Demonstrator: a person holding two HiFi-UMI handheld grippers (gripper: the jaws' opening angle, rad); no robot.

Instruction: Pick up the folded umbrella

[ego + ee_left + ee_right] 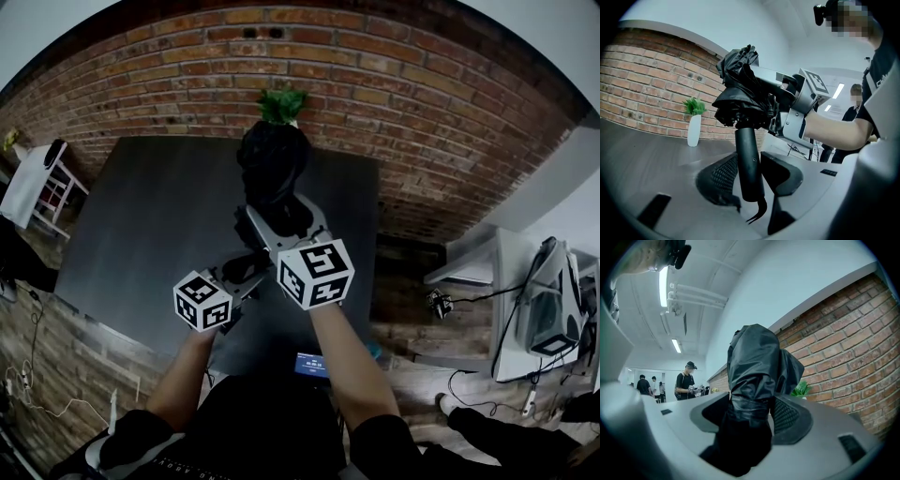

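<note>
Lift under way: your left claw (752, 176) pinches the folded umbrella (274, 164) by its handle (749, 159), right claw (750, 413) clamps the canopy (757, 366), clear above the tabletop (150, 216) toward its far edge; next, hold both grips firm.

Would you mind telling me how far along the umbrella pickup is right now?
Done: the folded umbrella appears lifted clear of the dark table. In hand: the left gripper clamps its handle, the right gripper its bunched canopy. Left: little, as far as shown; only holding it steady.
</note>
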